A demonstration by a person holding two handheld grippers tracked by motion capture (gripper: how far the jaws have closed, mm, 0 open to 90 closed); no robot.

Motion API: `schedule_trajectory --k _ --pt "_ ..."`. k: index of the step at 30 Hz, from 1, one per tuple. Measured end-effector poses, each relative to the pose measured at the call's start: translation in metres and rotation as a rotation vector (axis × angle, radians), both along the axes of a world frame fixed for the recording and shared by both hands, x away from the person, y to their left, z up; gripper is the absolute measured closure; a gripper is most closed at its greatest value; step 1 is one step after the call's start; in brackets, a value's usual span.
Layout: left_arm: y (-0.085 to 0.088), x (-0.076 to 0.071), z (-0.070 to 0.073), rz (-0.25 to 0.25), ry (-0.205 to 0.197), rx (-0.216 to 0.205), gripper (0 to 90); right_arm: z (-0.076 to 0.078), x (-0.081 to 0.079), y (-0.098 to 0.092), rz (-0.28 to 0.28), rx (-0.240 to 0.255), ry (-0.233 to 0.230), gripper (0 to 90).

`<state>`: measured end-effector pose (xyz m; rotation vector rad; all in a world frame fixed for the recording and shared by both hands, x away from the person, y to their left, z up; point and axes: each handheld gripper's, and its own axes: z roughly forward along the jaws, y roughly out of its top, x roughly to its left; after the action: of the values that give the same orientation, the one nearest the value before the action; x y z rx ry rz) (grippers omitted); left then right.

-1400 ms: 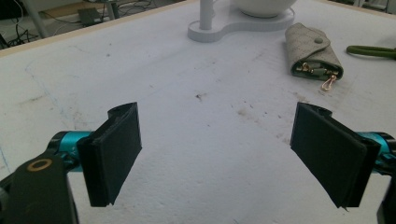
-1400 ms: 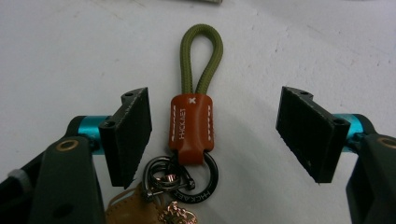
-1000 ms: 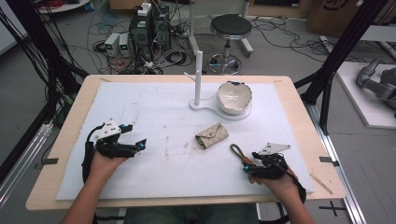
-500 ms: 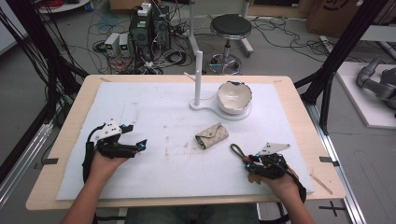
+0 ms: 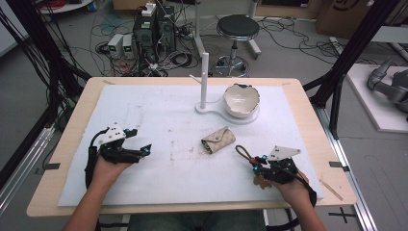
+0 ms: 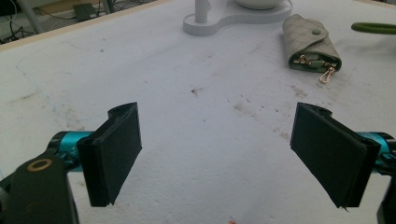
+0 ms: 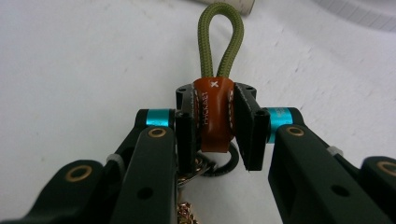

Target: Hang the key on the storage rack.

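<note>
Orange leather tab [image 7: 214,113]: clamped between the two black jaws of the right gripper [image 7: 215,127], upright, with its white lettering facing the camera in the right gripper view.
Green cord loop [image 7: 219,39]: rises out of the top of the tab and lies forward of the jaws over the white mat [image 5: 163,115]; in the high view it curves away from the gripper toward the key pouch.
Metal ring [image 7: 223,165]: hangs under the tab, below the jaws, with a bit of gold chain [image 7: 187,210] beneath it.
Right gripper, high view [image 5: 257,162]: held in the person's right hand [image 5: 293,187], near and to the right of the key pouch, on the person's side of it.
Key pouch [image 5: 218,139]: beige, lying flat on the mat near its middle; in the left gripper view its open end shows gold clips, and it is apart from both grippers.
Left gripper [image 6: 219,154]: jaws spread wide with nothing between them, only bare mat; well to the left of the key pouch.
Left hand [image 5: 107,168]: holds that gripper low over the mat.
White bowl [image 5: 241,98]: on a white stand [image 5: 204,79], beyond the key pouch.
</note>
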<state>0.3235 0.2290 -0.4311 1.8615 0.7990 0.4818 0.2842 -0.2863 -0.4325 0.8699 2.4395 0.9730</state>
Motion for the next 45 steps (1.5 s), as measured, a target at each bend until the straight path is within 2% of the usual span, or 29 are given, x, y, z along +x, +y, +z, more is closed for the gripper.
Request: schedule_trajectory --k 1,8,17,26,30,39,45 --pt "0.0 0.0 0.0 -0.001 0.0 -0.001 16.3 0.004 0.0 -0.001 -0.005 0.014 -0.022 72.4" --pt "0.001 -0.002 0.0 0.0 -0.001 -0.002 16.3 0.016 0.004 -0.004 -0.022 0.068 -0.054 72.4" --pt "0.001 -0.003 0.001 0.003 -0.005 -0.01 16.4 0.044 0.019 0.002 -0.035 0.135 -0.129 72.3" --pt "0.001 -0.004 0.002 0.003 -0.009 -0.012 16.3 0.073 0.038 0.017 -0.033 0.14 -0.204 72.3" --pt "0.002 -0.004 0.002 0.006 -0.007 -0.012 16.4 0.084 0.047 0.025 -0.027 0.142 -0.223 72.3" --pt "0.002 -0.004 0.002 0.005 -0.007 -0.014 16.4 0.107 0.066 0.046 -0.015 0.145 -0.245 72.3" --pt "0.002 -0.003 0.002 0.005 -0.005 -0.017 16.3 0.116 0.078 0.057 -0.009 0.14 -0.258 72.3"
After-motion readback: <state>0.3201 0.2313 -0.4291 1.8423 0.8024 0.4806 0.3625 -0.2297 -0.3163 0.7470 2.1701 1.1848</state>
